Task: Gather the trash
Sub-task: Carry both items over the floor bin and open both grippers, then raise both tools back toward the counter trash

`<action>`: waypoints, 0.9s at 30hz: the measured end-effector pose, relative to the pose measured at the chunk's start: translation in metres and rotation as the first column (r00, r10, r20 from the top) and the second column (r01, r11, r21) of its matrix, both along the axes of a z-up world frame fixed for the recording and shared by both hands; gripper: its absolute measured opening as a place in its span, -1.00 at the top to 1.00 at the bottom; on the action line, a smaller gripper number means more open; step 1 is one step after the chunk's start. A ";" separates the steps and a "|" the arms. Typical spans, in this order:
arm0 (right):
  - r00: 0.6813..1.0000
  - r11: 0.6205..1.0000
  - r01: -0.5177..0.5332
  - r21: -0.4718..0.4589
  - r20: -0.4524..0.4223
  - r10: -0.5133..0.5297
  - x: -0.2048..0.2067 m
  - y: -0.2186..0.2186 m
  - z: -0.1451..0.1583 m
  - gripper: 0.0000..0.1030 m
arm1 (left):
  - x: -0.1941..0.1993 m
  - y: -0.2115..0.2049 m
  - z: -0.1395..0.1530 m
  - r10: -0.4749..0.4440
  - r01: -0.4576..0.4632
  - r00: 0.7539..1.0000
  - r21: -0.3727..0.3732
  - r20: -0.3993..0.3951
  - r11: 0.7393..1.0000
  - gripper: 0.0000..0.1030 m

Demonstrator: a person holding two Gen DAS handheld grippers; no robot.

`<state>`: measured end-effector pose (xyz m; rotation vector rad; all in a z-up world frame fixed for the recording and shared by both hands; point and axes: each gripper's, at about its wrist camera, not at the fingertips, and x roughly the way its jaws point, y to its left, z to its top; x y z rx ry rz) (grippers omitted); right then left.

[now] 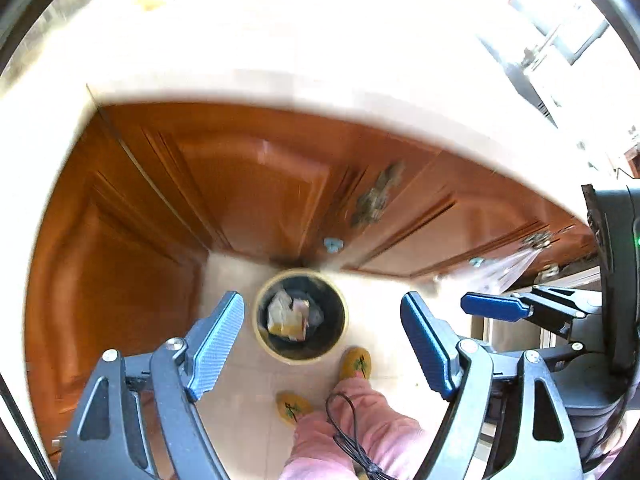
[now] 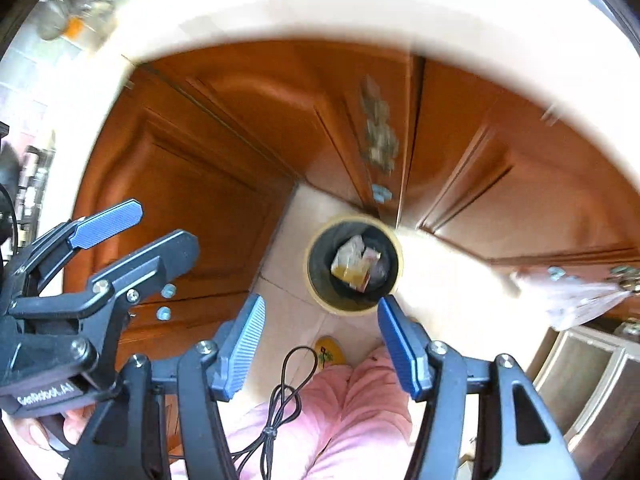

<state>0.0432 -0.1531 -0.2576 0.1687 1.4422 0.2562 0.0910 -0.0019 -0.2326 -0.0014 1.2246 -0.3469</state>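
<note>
Glossy wooden cabinets (image 1: 256, 184) flank round bin (image 1: 300, 316); both ribbed tools (image 1: 322, 344) (image 2: 320, 344) spread, empty.

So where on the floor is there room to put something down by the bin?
Bare tile lies left of the trash bin, between it and the wooden cabinet doors, and on the bright floor to its right. In front it is crowded: the yellow slippers and pink-trousered legs stand there. The bin already holds crumpled wrappers.
</note>
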 end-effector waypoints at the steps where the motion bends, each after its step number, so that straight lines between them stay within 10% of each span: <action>1: 1.000 1.000 0.003 0.003 0.022 -0.003 -0.002 0.000 0.015 -0.15 | -0.002 0.000 0.019 -0.003 0.003 1.000 0.006 0.031 1.000 -0.54; 12: 0.934 0.995 0.098 0.027 0.344 -0.101 -0.013 -0.021 0.183 -0.15 | -0.012 0.011 0.181 -0.007 0.000 0.941 0.020 0.337 1.000 -0.68; 27: 0.825 0.986 0.169 -0.002 0.547 -0.140 0.014 -0.023 0.275 -0.15 | 0.004 0.034 0.276 0.021 -0.053 0.849 0.046 0.528 0.998 -0.75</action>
